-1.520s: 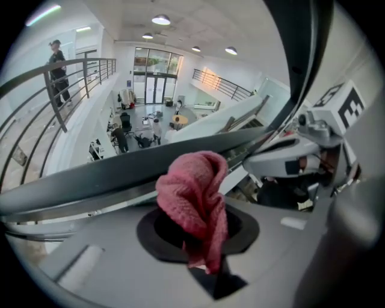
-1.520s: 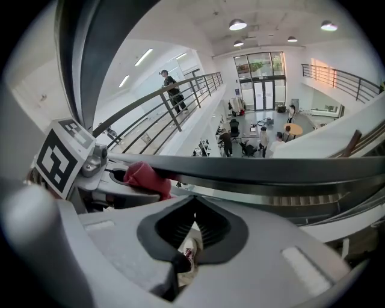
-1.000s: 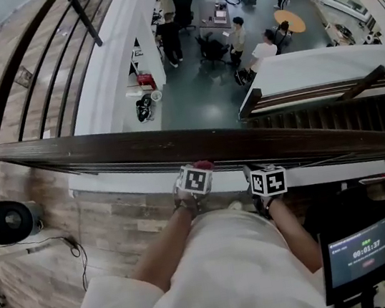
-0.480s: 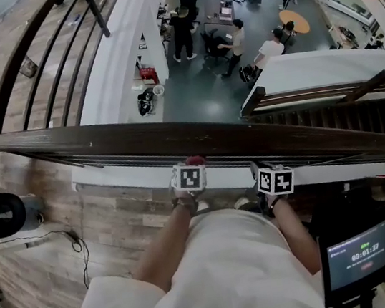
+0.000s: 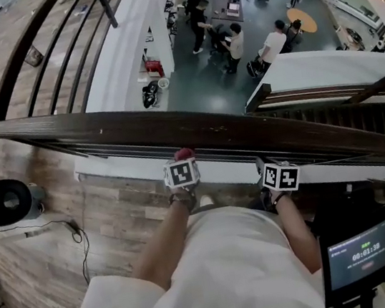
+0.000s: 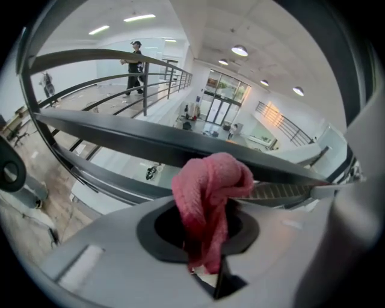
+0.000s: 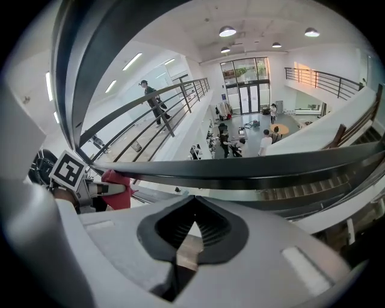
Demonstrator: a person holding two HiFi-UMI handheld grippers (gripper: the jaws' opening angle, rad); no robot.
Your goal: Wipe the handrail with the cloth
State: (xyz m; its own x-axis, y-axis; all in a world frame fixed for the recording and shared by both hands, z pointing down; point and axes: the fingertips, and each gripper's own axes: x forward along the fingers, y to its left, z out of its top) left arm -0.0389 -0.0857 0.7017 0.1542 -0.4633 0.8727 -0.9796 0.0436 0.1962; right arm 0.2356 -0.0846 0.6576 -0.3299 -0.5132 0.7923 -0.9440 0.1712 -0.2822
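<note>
— What has the left claw (image 5: 182, 160) got?

— Its jaws are pinched together on a pink-red cloth (image 6: 207, 201). The cloth bunches up out of the tips in a soft lump and a tail of it hangs back between the jaws.

— And where is that lump?

— Right up at the near edge of the dark wooden handrail (image 5: 116, 131), about halfway along it. From here I can't tell whether it is pressing on the wood or just beside it.

— The right claw (image 7: 194, 204)?

— Closed, with nothing in it. It sits to the right of the left one, close under the same rail and pointed at it. From its side you can see the left claw's marker cube (image 7: 68, 169) with the cloth poking out next to it.

— What's around them?

— The person stands close against the rail with both forearms stretched forward. Thin metal bars (image 5: 127, 151) run under the handrail. On the far side it drops to a lower hall where several people (image 5: 236, 40) stand by chairs, with a round orange desk (image 5: 309, 19) farther right. Near right, a small screen (image 5: 360, 253) glows. Near left, a black round device (image 5: 1, 203) lies on the wood-plank floor (image 5: 110, 228).
</note>
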